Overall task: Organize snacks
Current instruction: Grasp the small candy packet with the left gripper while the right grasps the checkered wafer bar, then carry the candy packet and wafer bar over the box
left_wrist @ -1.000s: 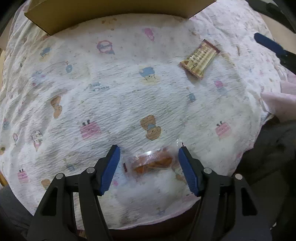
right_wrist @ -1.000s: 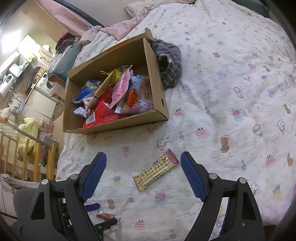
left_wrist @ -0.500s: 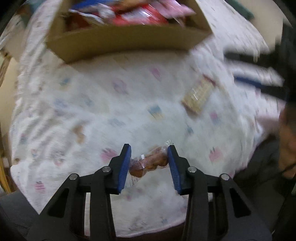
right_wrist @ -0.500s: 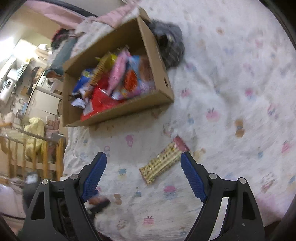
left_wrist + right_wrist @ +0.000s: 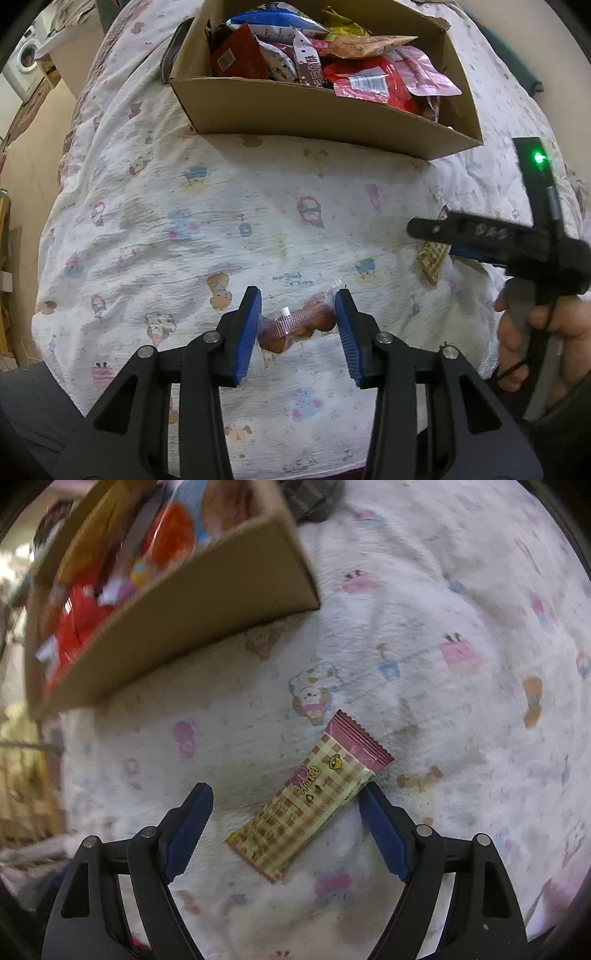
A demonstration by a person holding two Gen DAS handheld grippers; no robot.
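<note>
Where jaws pinch, clear snack pack shows orange pieces.

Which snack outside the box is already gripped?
The clear orange packet, pinched in the left claw. The checked bar lies ungripped on the bed.

Clear, glossy plastic wraps the orange snack pack between matt blue pads. Beyond the fingers, a matt brown cardboard box sits on a crinkled cotton bedsheet; the checked wafer wrapper looks smooth and faintly shiny.
</note>
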